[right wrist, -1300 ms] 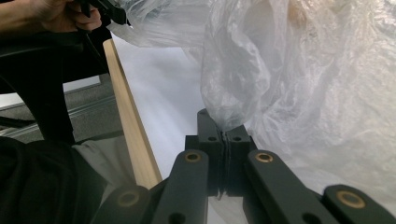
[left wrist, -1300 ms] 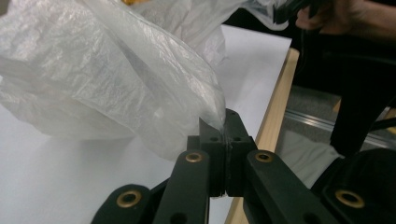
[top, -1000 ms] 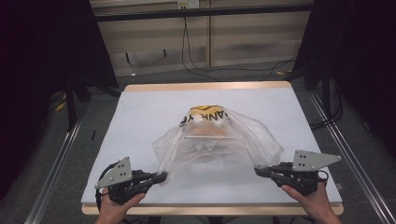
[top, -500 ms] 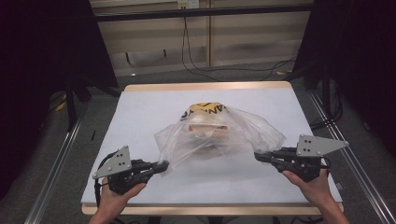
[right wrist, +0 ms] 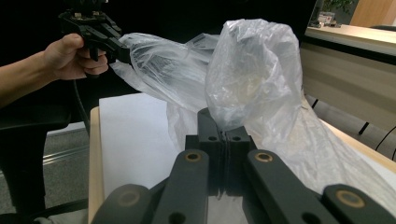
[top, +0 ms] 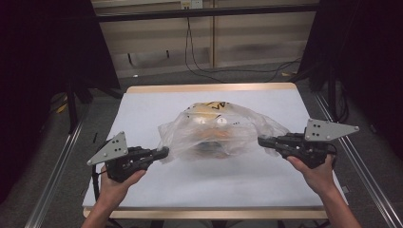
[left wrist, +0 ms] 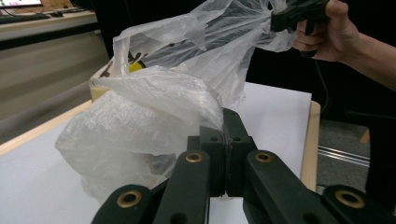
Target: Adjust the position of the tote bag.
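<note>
The left gripper (top: 164, 152) was clamped on the left edge of a crumpled clear plastic bag (top: 223, 130), and the right gripper (top: 262, 141) was clamped on its right edge. The bag hung stretched between them over the middle of the white surface (top: 142, 109), draped around a yellow-and-tan box (top: 211, 108).

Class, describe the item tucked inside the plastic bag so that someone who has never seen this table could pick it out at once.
Start at the white table and find the clear plastic bag stretched across its middle between the left gripper and the right gripper. Inside, toward the far side, sits a yellowish package with black lettering, the one coloured thing on the tabletop.
</note>
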Available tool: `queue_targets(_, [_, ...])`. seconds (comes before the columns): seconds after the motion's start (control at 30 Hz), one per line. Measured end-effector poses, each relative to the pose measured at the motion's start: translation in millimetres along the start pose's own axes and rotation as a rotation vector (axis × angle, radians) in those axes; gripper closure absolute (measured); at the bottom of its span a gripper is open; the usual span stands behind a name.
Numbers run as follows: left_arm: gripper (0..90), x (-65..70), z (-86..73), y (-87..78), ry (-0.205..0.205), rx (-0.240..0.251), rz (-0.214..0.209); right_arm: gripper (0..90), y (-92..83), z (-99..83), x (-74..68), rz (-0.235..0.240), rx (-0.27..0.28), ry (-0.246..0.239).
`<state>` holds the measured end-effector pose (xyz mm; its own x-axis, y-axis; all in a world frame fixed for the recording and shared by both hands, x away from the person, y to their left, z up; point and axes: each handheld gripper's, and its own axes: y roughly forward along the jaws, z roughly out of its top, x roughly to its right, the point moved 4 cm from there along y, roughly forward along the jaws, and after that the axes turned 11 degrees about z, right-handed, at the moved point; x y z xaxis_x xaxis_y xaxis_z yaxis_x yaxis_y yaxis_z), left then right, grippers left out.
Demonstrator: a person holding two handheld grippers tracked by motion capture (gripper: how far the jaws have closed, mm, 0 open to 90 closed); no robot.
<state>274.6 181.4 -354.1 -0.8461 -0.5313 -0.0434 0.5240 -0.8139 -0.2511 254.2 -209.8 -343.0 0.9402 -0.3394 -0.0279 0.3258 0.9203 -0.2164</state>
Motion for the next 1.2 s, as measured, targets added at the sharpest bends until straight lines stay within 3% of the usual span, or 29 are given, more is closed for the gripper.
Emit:
queue_targets(0.3, [89.7, -17.9, 17.0, 1.4, 0.002, 0.024, 0.04, 88.8, -7.5, 17.1, 13.0, -0.047, 0.048, -0.011])
queue_targets(0.6, [89.7, -27.6, 39.3, 3.8, 0.006, 0.084, 0.052, 88.8, -8.3, 34.1, 27.3, -0.07, 0.082, -0.024])
queue_targets(0.7, [89.8, -38.0, 48.7, 3.4, -0.023, 0.11, 0.062, 88.8, -10.6, 41.7, 33.5, -0.083, 0.089, -0.019])
queue_targets(0.83, [89.8, -43.0, 54.1, 4.2, -0.025, 0.119, 0.071, 88.8, -13.0, 46.7, 41.1, -0.079, 0.102, 0.003])
queue_targets(0.9, [89.8, -49.5, 59.4, 3.8, -0.024, 0.13, 0.087, 88.8, -15.9, 51.4, 49.1, -0.114, 0.096, 0.004])
queue_targets(0.97, [89.8, -51.9, 61.1, 3.5, -0.026, 0.126, 0.085, 88.8, -16.3, 53.4, 51.3, -0.117, 0.102, 0.005])
queue_targets(1.03, [89.8, -57.7, 64.9, 3.2, -0.016, 0.12, 0.105, 88.8, -17.2, 57.7, 54.9, -0.125, 0.1, 0.004])
queue_targets(1.2, [89.8, -74.1, 73.8, -0.2, -0.035, 0.132, 0.139, 88.8, -21.2, 71.3, 64.7, -0.157, 0.106, -0.006])
